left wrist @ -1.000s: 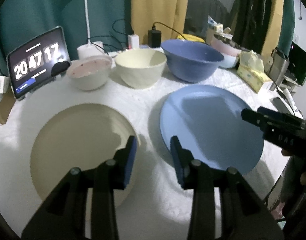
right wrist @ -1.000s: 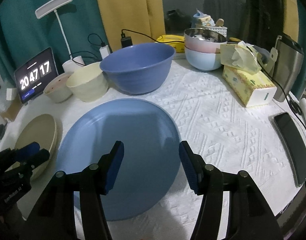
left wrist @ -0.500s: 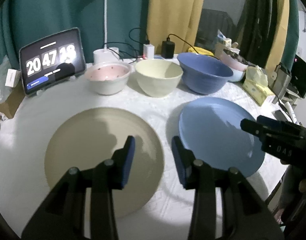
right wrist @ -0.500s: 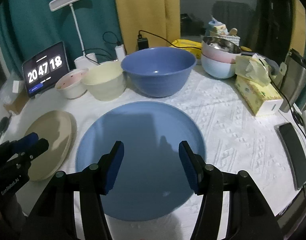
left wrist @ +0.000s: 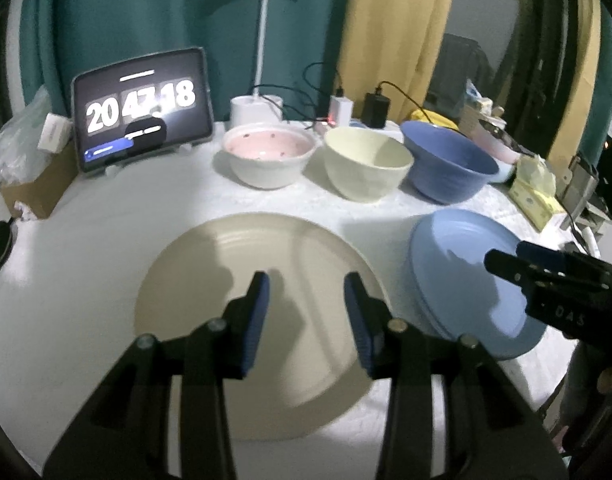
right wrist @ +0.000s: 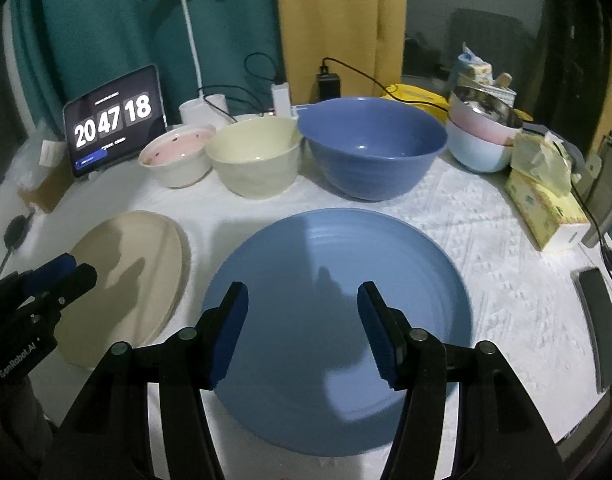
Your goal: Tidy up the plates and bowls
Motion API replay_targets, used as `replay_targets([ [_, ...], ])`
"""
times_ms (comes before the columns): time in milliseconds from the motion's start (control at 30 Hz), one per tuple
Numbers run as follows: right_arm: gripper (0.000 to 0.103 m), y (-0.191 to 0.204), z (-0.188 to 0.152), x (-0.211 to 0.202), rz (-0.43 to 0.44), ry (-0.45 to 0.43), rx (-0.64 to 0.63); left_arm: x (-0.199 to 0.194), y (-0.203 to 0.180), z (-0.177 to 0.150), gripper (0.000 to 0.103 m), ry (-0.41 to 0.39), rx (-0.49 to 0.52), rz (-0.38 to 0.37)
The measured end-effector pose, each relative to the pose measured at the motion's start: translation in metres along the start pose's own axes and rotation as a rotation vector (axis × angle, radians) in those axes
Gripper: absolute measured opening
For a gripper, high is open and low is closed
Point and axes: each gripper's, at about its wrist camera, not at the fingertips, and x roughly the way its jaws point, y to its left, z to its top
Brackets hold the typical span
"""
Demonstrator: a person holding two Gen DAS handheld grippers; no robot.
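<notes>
My left tongs (left wrist: 306,304) hang part open over the near half of the beige plate (left wrist: 226,264), clenched on nothing; their blue pads (left wrist: 258,312) stand clear of the plate and I cannot see them touching it. My right tongs (right wrist: 302,320) stand wider apart, also empty, above the near middle of the blue plate (right wrist: 345,248), which lies flat on the white-clothed worktop (right wrist: 485,264) straight ahead of them and below.

What the coming move turns on, as I judge it, is how the two plates lie to each other: side by side and apart, beige to my left, blue to my right, a strip of cloth between their rims. Both are round, so there is no long axis to line up with; only the rim matters, and each plate's near rim sits under or just behind the tongs above it. Each hand is nearest to its own plate, so either could lift one to stack it on the other, with a pad slipped under the near rim.

Further out, three bowls stand upright in a row along the back, close together: a pink-lined bowl (right wrist: 178,156) on the left, a cream bowl (right wrist: 258,156) in the middle, a large blue bowl (right wrist: 373,148) on the right. They are well beyond both plates. Right of them sits a stack of pastel bowls (right wrist: 481,140), then a tissue box (right wrist: 545,208). A tablet (left wrist: 142,108) showing a clock leans at the back left
</notes>
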Motion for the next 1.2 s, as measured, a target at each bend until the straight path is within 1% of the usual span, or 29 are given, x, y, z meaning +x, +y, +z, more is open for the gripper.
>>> replay_targets([
  [267, 0.060, 0.021, 0.007, 0.008, 0.012, 0.010, -0.036, 0.001, 0.026, -0.003, 0.041, -0.002, -0.030, 0.028],
  [633, 0.060, 0.056, 0.016, 0.027, 0.035, 0.038, -0.081, 0.008, 0.068, -0.007, 0.043, 0.022, -0.078, 0.073],
  [667, 0.060, 0.059, 0.017, 0.029, 0.038, 0.041, -0.086, 0.008, 0.073, -0.008, 0.046, 0.023, -0.085, 0.080],
  [700, 0.060, 0.063, 0.018, 0.031, 0.041, 0.045, -0.090, 0.009, 0.077, -0.008, 0.056, 0.025, -0.091, 0.085],
  [767, 0.060, 0.068, 0.018, 0.035, 0.045, 0.051, -0.097, 0.009, 0.087, -0.009, 0.070, 0.025, -0.114, 0.079],
  [900, 0.060, 0.080, 0.019, 0.041, 0.057, 0.062, -0.111, 0.011, 0.103, -0.011, 0.070, 0.033, -0.147, 0.091],
  [1200, 0.060, 0.099, 0.017, 0.062, 0.088, 0.109, -0.133, 0.027, 0.117, -0.018, 0.070, 0.092, -0.148, 0.129],
])
